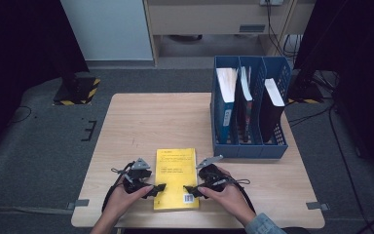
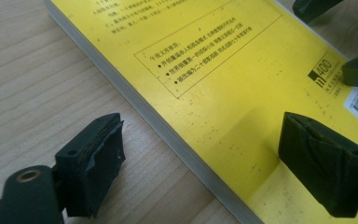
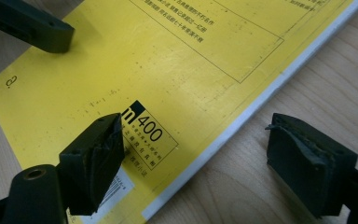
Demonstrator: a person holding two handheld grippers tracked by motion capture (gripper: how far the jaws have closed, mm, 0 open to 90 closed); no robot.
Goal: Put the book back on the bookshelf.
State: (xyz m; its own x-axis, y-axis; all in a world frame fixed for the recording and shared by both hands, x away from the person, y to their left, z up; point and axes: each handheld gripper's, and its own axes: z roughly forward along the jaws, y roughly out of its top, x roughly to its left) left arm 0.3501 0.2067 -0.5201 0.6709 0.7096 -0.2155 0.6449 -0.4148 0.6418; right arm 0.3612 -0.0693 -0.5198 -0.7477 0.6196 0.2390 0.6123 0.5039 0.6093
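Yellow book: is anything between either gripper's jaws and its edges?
Nothing visible. The left gripper straddles one long edge of the yellow book, the right gripper the other; both sets of jaws stand open, with bare table beside.

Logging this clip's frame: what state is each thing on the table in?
Yellow paperback book: closed, lying flat, back cover up, near the table's front edge.
Blue plastic three-slot file holder: upright, a book or folder in each slot.
Left gripper: open, jaws astride the book's edge.
Right gripper: open, jaws astride the opposite edge.
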